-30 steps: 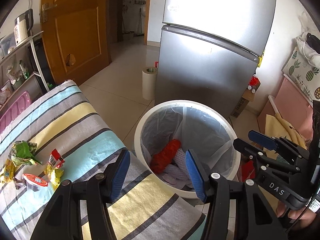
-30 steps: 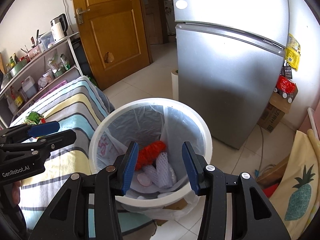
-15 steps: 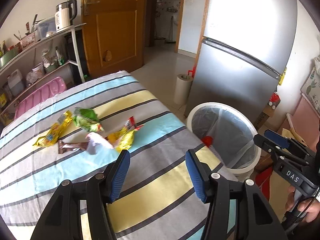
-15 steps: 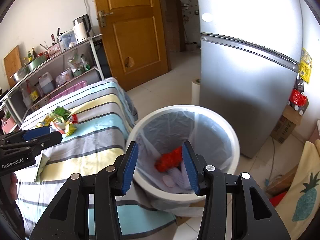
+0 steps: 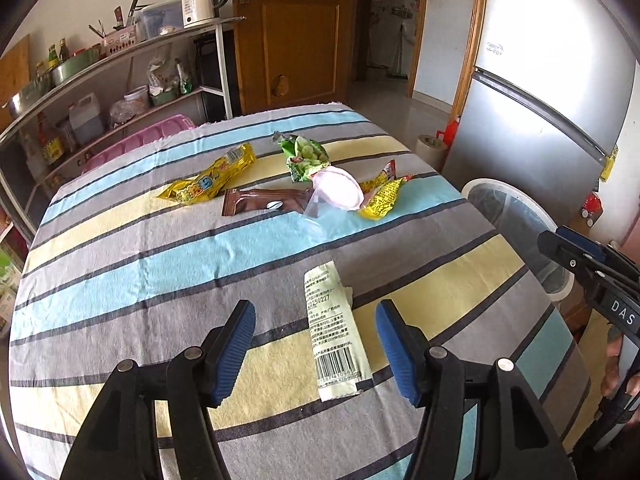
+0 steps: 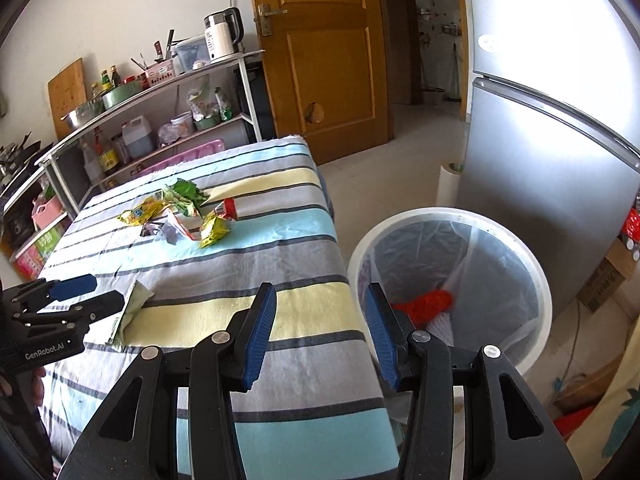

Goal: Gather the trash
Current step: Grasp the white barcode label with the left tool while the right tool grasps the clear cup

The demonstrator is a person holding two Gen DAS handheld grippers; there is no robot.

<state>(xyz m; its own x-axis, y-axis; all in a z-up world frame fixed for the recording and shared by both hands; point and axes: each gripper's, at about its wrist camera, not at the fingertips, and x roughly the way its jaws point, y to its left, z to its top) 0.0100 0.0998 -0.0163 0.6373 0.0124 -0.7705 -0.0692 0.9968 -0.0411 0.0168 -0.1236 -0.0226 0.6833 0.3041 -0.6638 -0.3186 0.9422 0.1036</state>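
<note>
pale green wrapper [image 5: 335, 332], barcode end nearest, flat on striped cloth [image 5: 160, 264]; left tool [image 5: 316, 344] just widened, both tools apart, empty.

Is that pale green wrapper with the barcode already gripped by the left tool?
No, the pale green wrapper lies flat on the striped tablecloth, in the gap of the open left tool, with neither pad touching it.

tablecloth [image 5: 160, 264] — blue, yellow, grey stripes | wrapper [image 5: 336, 332] — pale green
</note>
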